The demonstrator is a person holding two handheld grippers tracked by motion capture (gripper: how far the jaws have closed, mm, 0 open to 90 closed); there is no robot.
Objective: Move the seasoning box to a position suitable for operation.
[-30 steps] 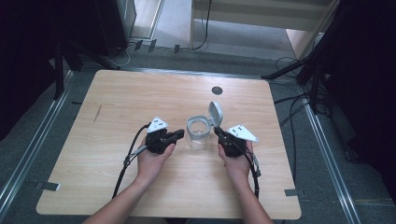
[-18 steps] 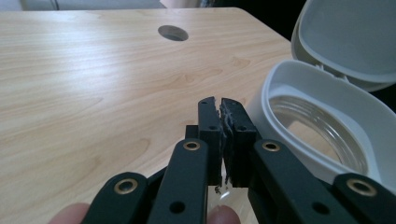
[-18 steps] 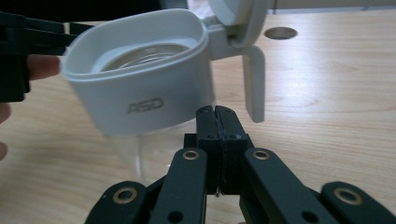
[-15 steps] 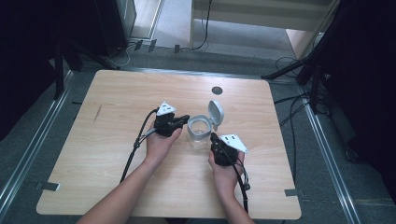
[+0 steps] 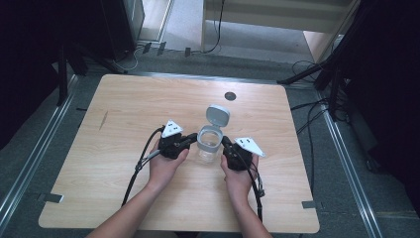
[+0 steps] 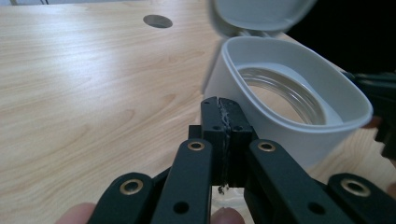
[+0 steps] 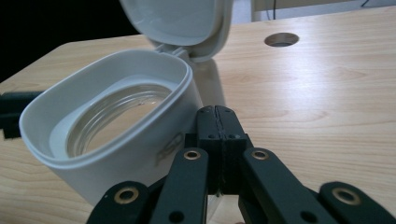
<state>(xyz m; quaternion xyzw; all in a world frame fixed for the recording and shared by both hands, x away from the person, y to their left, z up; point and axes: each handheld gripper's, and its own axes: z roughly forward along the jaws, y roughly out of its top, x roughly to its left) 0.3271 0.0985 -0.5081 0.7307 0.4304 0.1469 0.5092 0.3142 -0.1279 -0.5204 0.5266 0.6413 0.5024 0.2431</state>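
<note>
Right gripper (image 5: 227, 142) has come forward level with the left gripper (image 5: 190, 140), both pressed closed on nothing, flanking the open-lidded clear jar (image 5: 210, 143) standing upright mid-table (image 5: 124, 99), equally near.

The left gripper (image 5: 190, 140) has drawn back toward the person from its forward reach half a second ago; the right gripper (image 5: 225, 144) has advanced, so both again flank the open-lidded jar (image 5: 209, 144) evenly.

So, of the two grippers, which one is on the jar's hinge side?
Neither clearly: the left gripper and right gripper flank the jar; its open lid hinges at the far side.
</note>
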